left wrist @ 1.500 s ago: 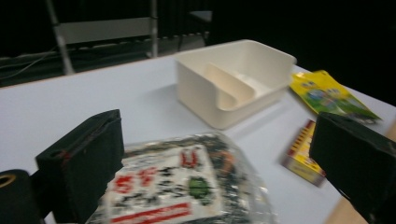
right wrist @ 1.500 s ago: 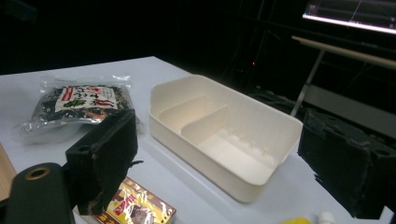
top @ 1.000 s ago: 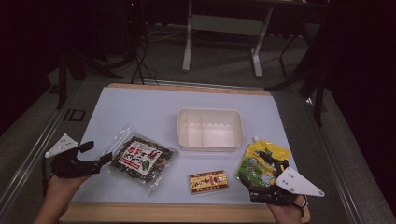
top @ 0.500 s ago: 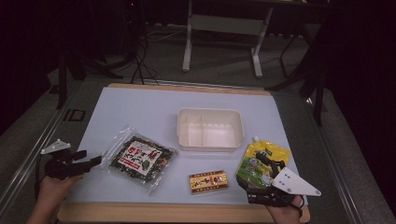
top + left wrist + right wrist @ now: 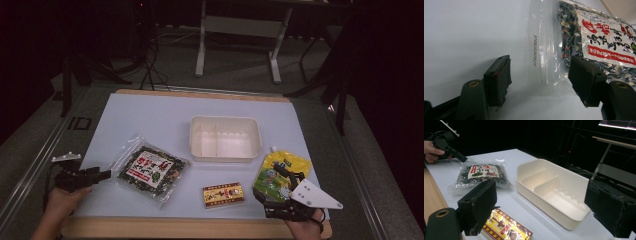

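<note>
A clear bag of dark dried mix with a red-and-white label [image 5: 152, 170] lies flat at the front left of the white table [image 5: 150, 115]. My left gripper [image 5: 104, 175] lies low at the bag's left edge. In the left gripper view its jaws [image 5: 540, 62] straddle the bag's clear sealed corner [image 5: 544, 50]; they have just been closing, but the pads do not press on it. My right gripper [image 5: 272, 187] rests wide open over a yellow-green spouted pouch [image 5: 282, 165] at the front right, holding nothing [image 5: 544, 187].
A cream tray with dividers [image 5: 225, 137] stands mid-table, also seen ahead in the right gripper view [image 5: 554, 192]. A small red-and-gold snack packet [image 5: 223, 194] lies in front of it. The wooden table edge [image 5: 175, 227] runs along the front.
My left gripper has sunk toward the table at the bag's left edge, and its jaws stand narrower. The right gripper has stayed put.
</note>
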`<state>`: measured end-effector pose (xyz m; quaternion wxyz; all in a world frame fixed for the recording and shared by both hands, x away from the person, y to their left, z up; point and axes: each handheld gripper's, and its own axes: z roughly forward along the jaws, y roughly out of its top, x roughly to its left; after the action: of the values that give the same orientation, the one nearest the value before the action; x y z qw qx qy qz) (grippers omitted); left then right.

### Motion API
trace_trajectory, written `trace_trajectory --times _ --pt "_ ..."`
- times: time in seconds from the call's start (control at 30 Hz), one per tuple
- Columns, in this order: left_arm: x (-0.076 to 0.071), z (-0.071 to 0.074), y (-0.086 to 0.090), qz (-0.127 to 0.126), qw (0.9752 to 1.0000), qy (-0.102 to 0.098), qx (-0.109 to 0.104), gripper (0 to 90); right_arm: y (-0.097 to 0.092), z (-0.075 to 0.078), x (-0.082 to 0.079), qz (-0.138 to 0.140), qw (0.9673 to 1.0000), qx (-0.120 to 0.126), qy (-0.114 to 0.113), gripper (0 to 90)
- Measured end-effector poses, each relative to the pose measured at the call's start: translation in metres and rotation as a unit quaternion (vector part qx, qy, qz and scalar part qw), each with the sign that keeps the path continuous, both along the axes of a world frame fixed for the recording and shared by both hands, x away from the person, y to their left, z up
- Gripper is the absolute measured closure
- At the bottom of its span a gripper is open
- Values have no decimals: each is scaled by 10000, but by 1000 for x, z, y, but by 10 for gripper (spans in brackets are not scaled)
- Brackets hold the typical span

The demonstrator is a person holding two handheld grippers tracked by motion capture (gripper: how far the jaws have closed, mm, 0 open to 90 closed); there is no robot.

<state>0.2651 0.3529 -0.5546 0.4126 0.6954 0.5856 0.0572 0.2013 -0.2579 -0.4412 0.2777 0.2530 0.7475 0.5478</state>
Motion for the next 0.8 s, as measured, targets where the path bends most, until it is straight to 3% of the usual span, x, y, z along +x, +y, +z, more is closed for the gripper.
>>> trace_trajectory --times 0.2,0.3,0.37,0.57,0.7,0.8 --pt "1 -2 -6 -331 9990 96 -276 466 0 0 0 4 10000 -2 14 107" --pt "1 -3 -12 -442 9985 98 -297 494 0 0 1 2 10000 -8 18 107" --pt "1 -3 -16 -461 9985 99 -270 505 0 -1 1 8 10000 -11 27 108" --pt "-2 -1 -31 -303 9994 4 160 598 0 -1 1 -12 10000 -16 29 126" --pt "-5 1 -41 -360 9989 39 296 722 -1 0 1 -33 10000 7 6 127" --pt "-6 0 -43 -357 9990 112 247 771 0 0 1 -32 10000 1 27 127"
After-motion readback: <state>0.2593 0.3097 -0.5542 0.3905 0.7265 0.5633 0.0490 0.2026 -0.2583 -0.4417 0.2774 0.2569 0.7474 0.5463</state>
